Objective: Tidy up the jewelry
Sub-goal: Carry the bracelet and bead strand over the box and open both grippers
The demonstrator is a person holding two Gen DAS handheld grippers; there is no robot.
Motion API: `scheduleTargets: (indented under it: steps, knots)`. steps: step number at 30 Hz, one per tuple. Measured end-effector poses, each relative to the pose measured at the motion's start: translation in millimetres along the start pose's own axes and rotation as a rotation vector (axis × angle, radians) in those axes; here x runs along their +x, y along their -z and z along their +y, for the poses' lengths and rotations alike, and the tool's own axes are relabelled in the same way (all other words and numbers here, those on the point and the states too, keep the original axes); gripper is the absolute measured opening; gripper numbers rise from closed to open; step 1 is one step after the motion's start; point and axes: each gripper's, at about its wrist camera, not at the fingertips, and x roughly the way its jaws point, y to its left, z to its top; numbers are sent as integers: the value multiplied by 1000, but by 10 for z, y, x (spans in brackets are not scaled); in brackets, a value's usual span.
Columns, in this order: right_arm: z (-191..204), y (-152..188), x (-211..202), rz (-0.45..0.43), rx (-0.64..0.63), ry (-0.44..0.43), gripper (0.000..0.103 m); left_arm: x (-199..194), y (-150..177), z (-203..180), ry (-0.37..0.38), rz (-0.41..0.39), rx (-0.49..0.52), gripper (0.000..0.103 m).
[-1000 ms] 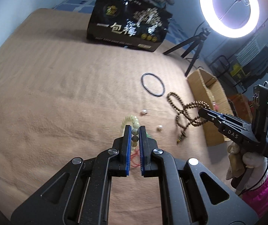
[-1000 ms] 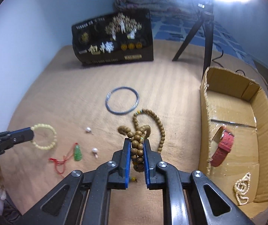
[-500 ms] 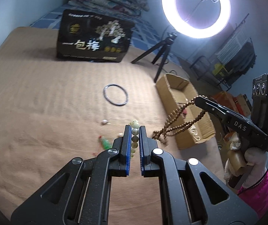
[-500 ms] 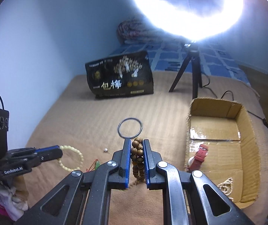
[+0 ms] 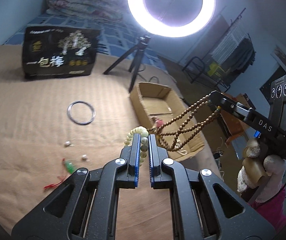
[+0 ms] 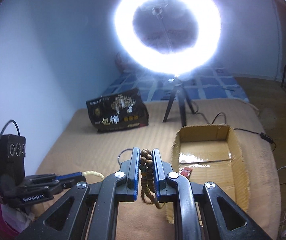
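Observation:
My left gripper [image 5: 143,138] is shut on a pale yellow-green bead bracelet [image 5: 136,134], held in the air above the tan blanket. My right gripper [image 6: 145,154] is shut on a long brown wooden bead necklace [image 6: 148,170], whose loops hang down toward the cardboard box [image 5: 163,98]. In the left wrist view the right gripper [image 5: 213,98] comes in from the right with the brown necklace [image 5: 185,124] dangling over the box. On the blanket lie a dark metal bangle [image 5: 81,112], two small pearl earrings [image 5: 67,143] and a green pendant on a red cord [image 5: 69,166].
The open cardboard box [image 6: 237,144] holds a red watch strap [image 6: 186,171]. A black printed bag [image 5: 59,53] stands at the back. A ring light on a tripod [image 5: 136,64] stands behind the box. A person's gloved hand [image 5: 269,166] holds the right gripper.
Both grippers have lifted their bead strings off the blanket and risen. The brown necklace has swung over toward the box, and the views now tilt up toward the ring light.

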Motion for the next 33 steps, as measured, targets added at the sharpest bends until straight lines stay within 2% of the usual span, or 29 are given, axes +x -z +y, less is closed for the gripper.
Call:
scheduleTargets:
  steps: [6,16,23,33]
  knots:
    - [-234,-71,-127,-31,36,39,10,193,-45,-319,46,12,41,5]
    - [-662,-52,-28,-6,75,122,10,713,-20,-774,87,66,92,5]
    - [-884,-1,160,43,102,156,10,1024,37,-914,58,102,117,5]
    - [-1140,110,292,95,141,179,10,1253,136,-1025,12,125,167,5]
